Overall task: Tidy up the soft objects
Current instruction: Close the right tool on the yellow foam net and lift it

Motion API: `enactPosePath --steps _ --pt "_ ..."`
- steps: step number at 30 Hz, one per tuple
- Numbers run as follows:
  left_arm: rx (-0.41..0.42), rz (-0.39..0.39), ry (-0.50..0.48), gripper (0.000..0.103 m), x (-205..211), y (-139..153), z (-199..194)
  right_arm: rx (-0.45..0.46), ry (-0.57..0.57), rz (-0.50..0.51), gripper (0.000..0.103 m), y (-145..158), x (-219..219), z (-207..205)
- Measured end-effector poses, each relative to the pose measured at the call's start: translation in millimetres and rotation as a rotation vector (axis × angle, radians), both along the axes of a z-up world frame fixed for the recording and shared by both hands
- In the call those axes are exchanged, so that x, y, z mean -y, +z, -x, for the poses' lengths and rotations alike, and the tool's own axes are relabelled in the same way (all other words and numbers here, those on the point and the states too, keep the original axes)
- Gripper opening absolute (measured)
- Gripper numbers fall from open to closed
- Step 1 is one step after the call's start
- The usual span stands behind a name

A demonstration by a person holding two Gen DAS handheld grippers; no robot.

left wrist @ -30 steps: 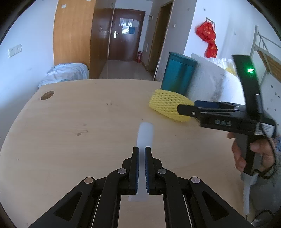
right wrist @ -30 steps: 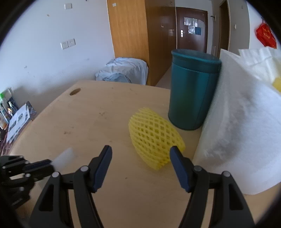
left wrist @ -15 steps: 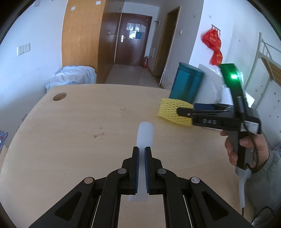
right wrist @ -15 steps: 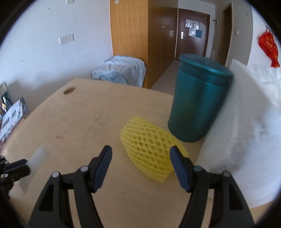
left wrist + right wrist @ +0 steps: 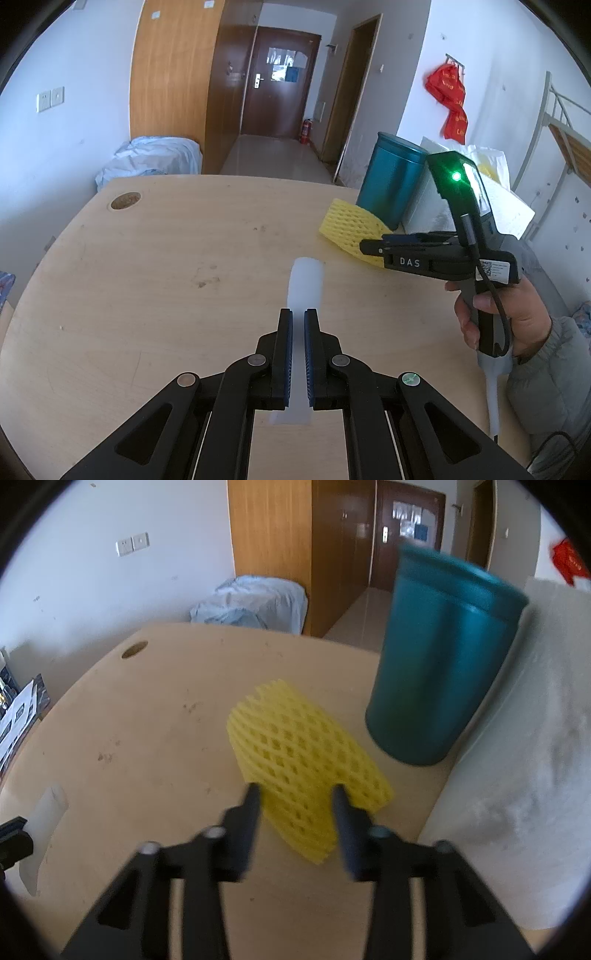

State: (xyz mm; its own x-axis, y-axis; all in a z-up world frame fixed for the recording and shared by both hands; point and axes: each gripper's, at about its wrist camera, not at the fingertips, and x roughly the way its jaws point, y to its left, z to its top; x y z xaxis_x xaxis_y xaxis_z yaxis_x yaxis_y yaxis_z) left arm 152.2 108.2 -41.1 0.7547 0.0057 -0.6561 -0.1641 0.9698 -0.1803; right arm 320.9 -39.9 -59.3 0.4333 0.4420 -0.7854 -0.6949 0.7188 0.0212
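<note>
Left wrist view: looks forward and down along the left gripper (image 5: 298, 314) across the pale wooden table (image 5: 166, 266), toward the brown door at the far wall. Right wrist view: sits nearer, low over the yellow foam net sleeve (image 5: 303, 760), facing the teal cylindrical canister (image 5: 439, 664). Both share sleeve (image 5: 349, 230), canister (image 5: 391, 181), white foam strip (image 5: 306, 284) (image 5: 46, 812)

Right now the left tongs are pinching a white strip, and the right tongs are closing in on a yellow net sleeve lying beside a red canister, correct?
Nearly. The canister is teal, not red; the right wrist view shows it plainly. The rest holds: the left tongs pinch the white strip, and the right tongs straddle the yellow net sleeve beside that canister.
</note>
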Motion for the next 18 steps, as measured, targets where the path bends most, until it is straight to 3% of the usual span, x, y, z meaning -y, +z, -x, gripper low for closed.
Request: enactPosePath --steps 2,4,18 --pt "0.004 0.001 -0.001 0.006 0 1 0 -0.012 0.009 0.008 0.018 -2 0 2" --pt "0.005 0.0 -0.002 0.006 0 1 1 -0.011 0.005 0.004 0.012 -1 1 5" --pt "0.038 0.002 -0.018 0.006 3 11 9 -0.09 -0.006 -0.111 0.011 31 39 68"
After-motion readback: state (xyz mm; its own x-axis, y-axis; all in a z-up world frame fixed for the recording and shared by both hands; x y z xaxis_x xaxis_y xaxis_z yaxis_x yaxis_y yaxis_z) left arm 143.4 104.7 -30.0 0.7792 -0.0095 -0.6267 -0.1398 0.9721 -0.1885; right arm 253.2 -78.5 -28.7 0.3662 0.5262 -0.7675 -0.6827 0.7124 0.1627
